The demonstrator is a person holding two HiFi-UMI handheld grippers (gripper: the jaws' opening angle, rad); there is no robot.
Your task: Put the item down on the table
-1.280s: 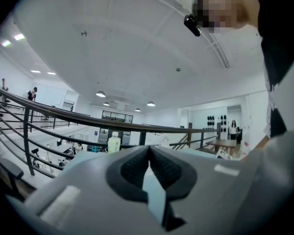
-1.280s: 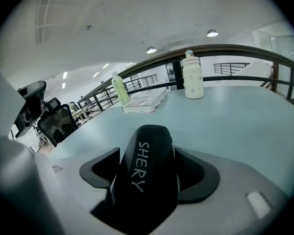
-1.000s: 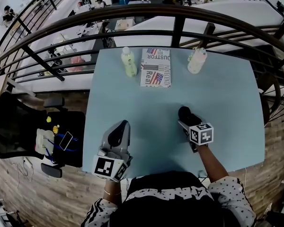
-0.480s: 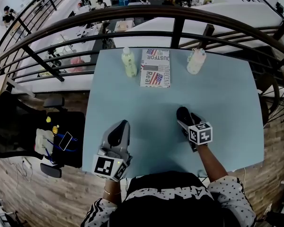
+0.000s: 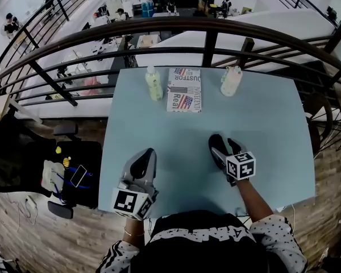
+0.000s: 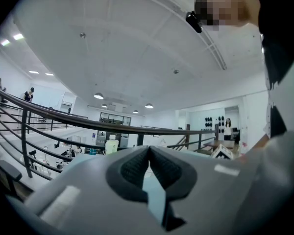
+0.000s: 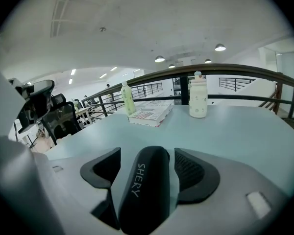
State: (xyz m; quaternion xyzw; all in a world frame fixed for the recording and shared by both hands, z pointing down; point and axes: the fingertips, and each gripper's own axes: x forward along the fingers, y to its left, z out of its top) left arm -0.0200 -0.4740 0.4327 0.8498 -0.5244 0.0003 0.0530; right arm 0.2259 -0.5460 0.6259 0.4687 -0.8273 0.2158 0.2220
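Right gripper view: right claw (image 7: 146, 155) spread around smooth oblong case (image 7: 142, 192); left claw (image 6: 148, 153) shut.

The person's left grey hand-held gripper with a square-marker cube (image 5: 142, 159) sits low on the left, close in front of the body. It tilts upward and forward, and its two black ribbed pads (image 6: 133, 169) meet at the tips with nothing between them. The left wrist (image 5: 129, 232) comes out of a white black-dotted sleeve (image 5: 116, 253).

The right grey hand-held gripper with a square-marker cube (image 5: 224, 144) reaches further forward, nearly level, on a bare right forearm (image 5: 250, 197) stretched out from its dotted sleeve (image 5: 275, 235). Its jaws stand apart on either side of a black rounded item (image 7: 143, 190), with a clear gap at the left pad and only a sliver at the right.
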